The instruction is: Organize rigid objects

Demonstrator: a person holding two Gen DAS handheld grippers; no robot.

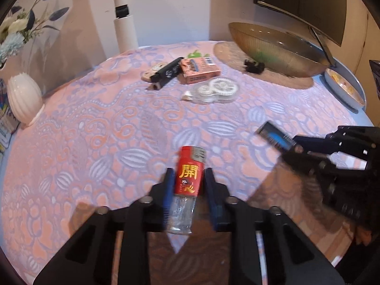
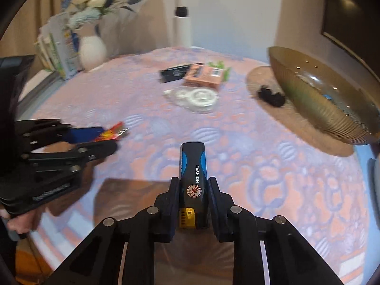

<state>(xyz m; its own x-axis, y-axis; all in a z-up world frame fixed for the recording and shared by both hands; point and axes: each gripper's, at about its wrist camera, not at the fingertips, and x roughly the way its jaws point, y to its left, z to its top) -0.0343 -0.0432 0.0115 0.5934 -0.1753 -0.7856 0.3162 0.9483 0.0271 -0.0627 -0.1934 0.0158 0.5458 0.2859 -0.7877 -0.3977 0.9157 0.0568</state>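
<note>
- At the far left of the round table, a white ribbed ceramic vase [image 1: 23, 97] stands upright on the pink-and-lilac patterned tablecloth [image 1: 95, 142] and holds blue and white artificial flowers [image 1: 16, 30].
- Near the table's middle lie a black rectangular case [image 1: 167, 72], a pink cardboard box [image 1: 199, 70] touching it, and a clear plastic correction-tape dispenser [image 1: 213, 91] just in front of the box.
- Closer to the camera, the left gripper [image 1: 187, 180] is clamped on a red-labelled lighter with a clear lower body [image 1: 188, 180]; its long axis runs along the fingers, metal top pointing away, raised above the cloth.
- Further right, the right gripper [image 2: 193, 190] is closed tight on a black-and-blue lighter marked FASHION [image 2: 193, 173]; it too lies lengthwise between the pads, yellow end nearest the camera, dark end pointing forward past the fingertips.
- At the far right, a wide amber ribbed glass bowl [image 2: 320, 99] rests on a round woven mat [image 2: 296, 128]; I cannot tell what it contains. A small black clip [image 2: 272, 96] lies on the mat beside it.
</note>
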